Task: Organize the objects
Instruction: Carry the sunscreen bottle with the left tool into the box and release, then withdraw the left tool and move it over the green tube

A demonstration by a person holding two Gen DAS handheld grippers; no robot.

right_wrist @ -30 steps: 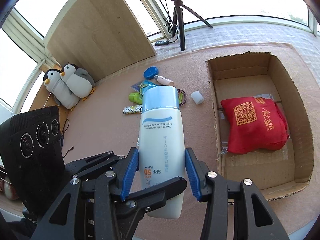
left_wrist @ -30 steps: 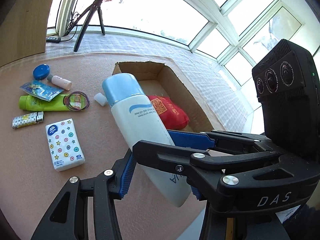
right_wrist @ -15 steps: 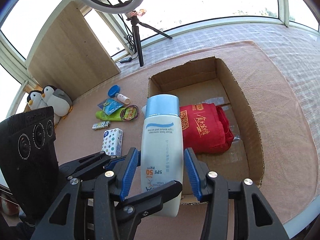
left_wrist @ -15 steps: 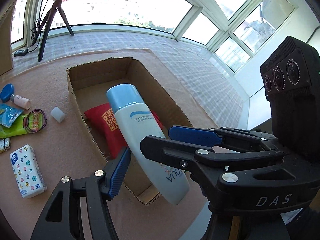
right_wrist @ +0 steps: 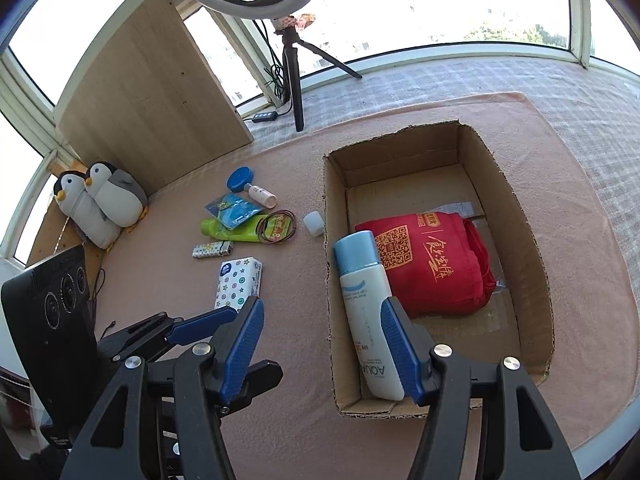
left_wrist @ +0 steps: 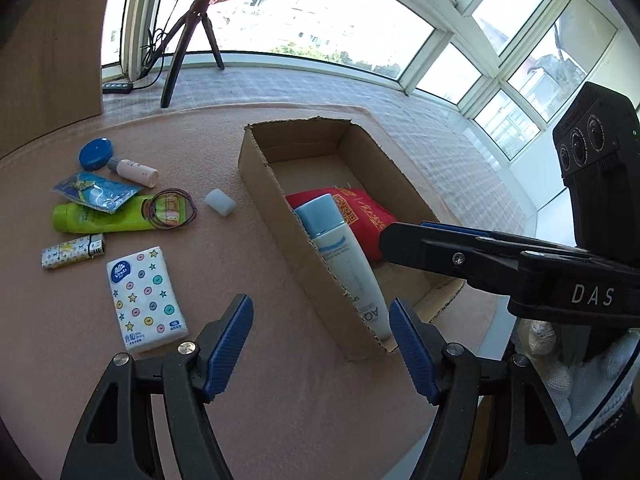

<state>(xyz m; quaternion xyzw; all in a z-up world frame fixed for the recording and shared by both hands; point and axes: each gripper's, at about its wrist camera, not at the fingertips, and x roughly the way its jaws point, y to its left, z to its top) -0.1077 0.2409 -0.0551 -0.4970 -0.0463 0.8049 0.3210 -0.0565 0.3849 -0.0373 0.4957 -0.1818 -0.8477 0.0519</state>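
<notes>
From the left wrist, we see our left gripper (left_wrist: 320, 336) spread wide and empty; the sunscreen bottle (left_wrist: 346, 260) lies inside the cardboard box (left_wrist: 272, 200), along its left wall beside a red pouch (left_wrist: 360, 216). From the right wrist, our right gripper (right_wrist: 322, 340) gapes empty too. Left of the box, a tissue pack (right_wrist: 238, 282), lighter (right_wrist: 212, 249), green tube (right_wrist: 232, 229) and small bottle (right_wrist: 262, 196) wait unsorted, so we judge most work remains.

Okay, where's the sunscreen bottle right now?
The sunscreen bottle lies inside the cardboard box, along the wall nearest the loose items, touching the red bag. In the right wrist view it sits just ahead of the open right claw.
</notes>
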